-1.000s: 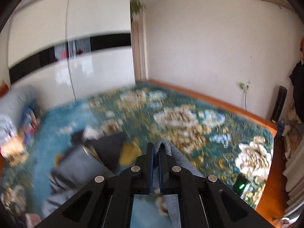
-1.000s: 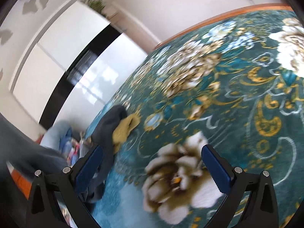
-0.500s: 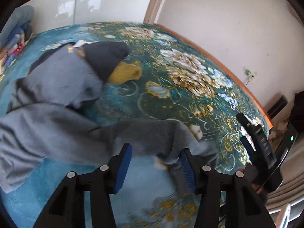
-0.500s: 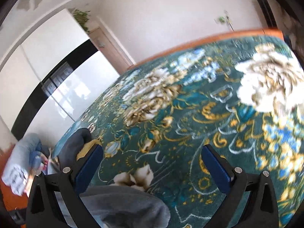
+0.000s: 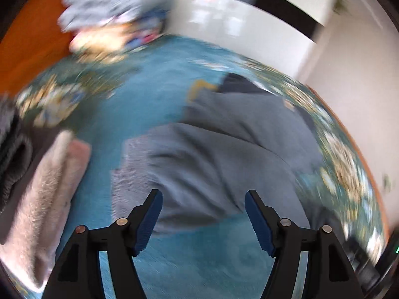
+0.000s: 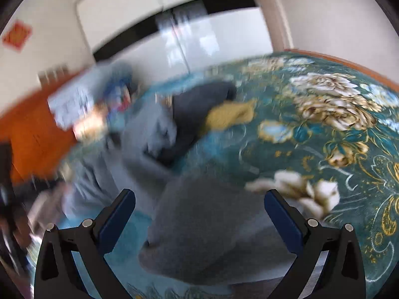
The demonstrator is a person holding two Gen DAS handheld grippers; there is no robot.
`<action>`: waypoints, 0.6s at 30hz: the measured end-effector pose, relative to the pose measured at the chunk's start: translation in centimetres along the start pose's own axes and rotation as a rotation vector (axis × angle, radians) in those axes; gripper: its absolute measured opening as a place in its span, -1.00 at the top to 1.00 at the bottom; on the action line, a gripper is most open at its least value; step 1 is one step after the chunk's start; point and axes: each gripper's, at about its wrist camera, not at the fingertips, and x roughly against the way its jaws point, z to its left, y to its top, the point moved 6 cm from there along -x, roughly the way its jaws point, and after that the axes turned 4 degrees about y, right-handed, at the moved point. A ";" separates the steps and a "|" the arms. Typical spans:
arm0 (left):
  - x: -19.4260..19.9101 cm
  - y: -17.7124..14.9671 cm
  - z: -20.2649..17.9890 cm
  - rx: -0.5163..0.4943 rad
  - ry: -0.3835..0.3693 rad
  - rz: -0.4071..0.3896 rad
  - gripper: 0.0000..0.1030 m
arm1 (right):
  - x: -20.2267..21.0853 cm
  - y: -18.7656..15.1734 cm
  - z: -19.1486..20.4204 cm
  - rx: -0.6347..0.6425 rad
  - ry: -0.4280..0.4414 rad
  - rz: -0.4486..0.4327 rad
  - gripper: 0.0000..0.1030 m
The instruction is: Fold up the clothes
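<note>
Left tool (image 5: 203,220) wide open, right tool (image 6: 199,214) likewise, above grey garment (image 5: 224,149)

Both wrist views look down, close over bed; share grey garment (image 5: 224,149) (image 6: 199,224), wardrobe (image 6: 199,37).

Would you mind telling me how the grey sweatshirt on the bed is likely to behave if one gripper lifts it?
The grey sweatshirt lies in soft creases, so it would probably sag and drape. Its thick-looking fabric suggests moderate weight. It looks unlikely to slip on the patterned bedspread.
</note>
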 end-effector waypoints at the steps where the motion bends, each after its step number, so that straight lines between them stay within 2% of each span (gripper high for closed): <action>1: -1.0 0.5 1.1 0.048 0.009 0.007 -0.41 | -0.7 -0.5 0.4 0.019 -0.010 0.033 -1.00; 5: -4.9 2.7 3.8 0.139 0.075 0.006 -0.41 | -3.5 -2.5 1.9 0.087 -0.048 0.158 -1.00; 8: -7.6 4.2 4.8 0.137 0.113 0.020 -0.41 | -3.4 -2.4 0.6 0.009 -0.035 0.143 -1.00; 10: -9.1 4.4 4.5 0.167 0.081 0.059 -0.41 | -3.4 -2.3 -0.3 -0.043 -0.026 0.133 -0.95; 12: -10.7 4.7 5.1 0.210 0.048 0.091 -0.41 | -3.4 -2.2 -1.3 -0.095 -0.017 0.123 -0.79; 16: -12.8 5.5 6.1 0.279 0.029 0.123 -0.39 | -3.3 -2.0 -3.1 -0.199 0.001 0.103 -0.30; 17: -13.1 5.6 6.3 0.288 0.036 0.131 -0.36 | -3.2 -1.9 -3.5 -0.222 0.006 0.099 -0.16; 18: -13.1 5.6 6.2 0.284 0.052 0.130 -0.16 | -3.2 -1.9 -3.6 -0.233 0.015 0.097 -0.07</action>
